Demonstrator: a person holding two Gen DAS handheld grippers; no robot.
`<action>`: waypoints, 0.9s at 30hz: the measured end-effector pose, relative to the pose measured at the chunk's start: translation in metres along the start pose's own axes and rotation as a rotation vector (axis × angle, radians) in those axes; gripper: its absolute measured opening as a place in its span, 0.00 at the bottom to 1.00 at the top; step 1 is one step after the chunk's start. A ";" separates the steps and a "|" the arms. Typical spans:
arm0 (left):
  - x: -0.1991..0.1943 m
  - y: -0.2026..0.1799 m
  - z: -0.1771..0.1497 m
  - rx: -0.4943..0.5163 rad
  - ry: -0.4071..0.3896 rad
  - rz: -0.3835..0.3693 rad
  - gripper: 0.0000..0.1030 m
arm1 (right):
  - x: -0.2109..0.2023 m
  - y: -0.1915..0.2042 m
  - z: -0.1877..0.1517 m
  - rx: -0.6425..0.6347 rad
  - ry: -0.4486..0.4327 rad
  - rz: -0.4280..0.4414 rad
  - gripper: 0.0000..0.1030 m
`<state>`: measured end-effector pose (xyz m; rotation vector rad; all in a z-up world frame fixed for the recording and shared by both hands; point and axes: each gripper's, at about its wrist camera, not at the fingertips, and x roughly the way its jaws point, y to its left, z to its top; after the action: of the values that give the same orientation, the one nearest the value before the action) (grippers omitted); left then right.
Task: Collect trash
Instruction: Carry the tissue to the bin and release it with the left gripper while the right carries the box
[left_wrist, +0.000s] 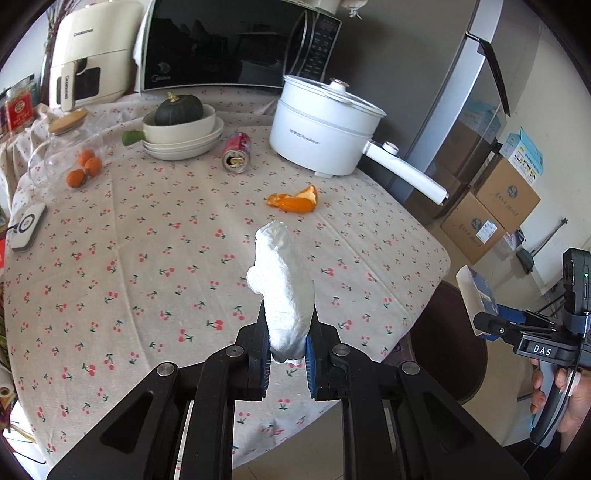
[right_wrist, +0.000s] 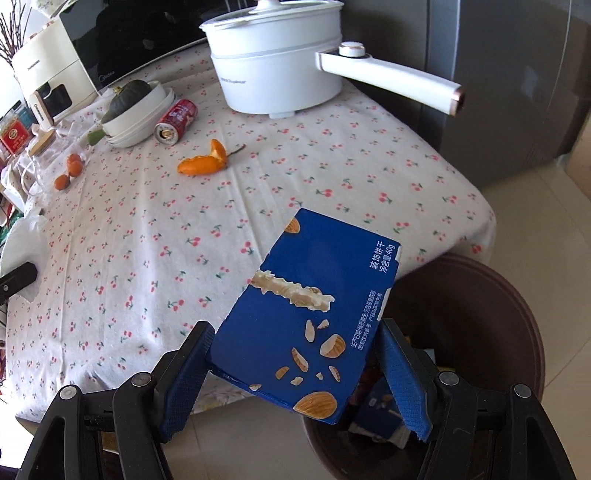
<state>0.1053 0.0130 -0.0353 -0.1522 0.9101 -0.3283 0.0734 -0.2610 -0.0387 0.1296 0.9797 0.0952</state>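
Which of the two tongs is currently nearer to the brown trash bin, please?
Right. The right tongs hold the blue box at the trash bin's rim; the left tongs, gripping a tissue, are over the table.

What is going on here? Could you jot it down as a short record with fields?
Setting: table with cherry-print cloth
Left gripper: shut on crumpled white tissue, above the table
Right gripper: shut on blue biscuit box, over the brown trash bin
Bin contents: some wrappers visible
Trash on table: orange peel, tipped red can

Black gripper, blue ribbed pads
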 end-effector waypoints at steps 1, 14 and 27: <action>0.004 -0.008 0.000 0.010 0.008 -0.013 0.15 | 0.002 -0.005 -0.003 0.013 0.019 -0.004 0.73; 0.059 -0.117 -0.008 0.164 0.099 -0.169 0.15 | -0.006 -0.060 -0.028 0.106 0.067 0.046 0.73; 0.115 -0.199 -0.039 0.333 0.181 -0.265 0.15 | -0.019 -0.145 -0.061 0.203 0.099 -0.053 0.73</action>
<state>0.0970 -0.2134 -0.0923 0.0667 1.0022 -0.7430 0.0157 -0.4026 -0.0789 0.2870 1.0896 -0.0474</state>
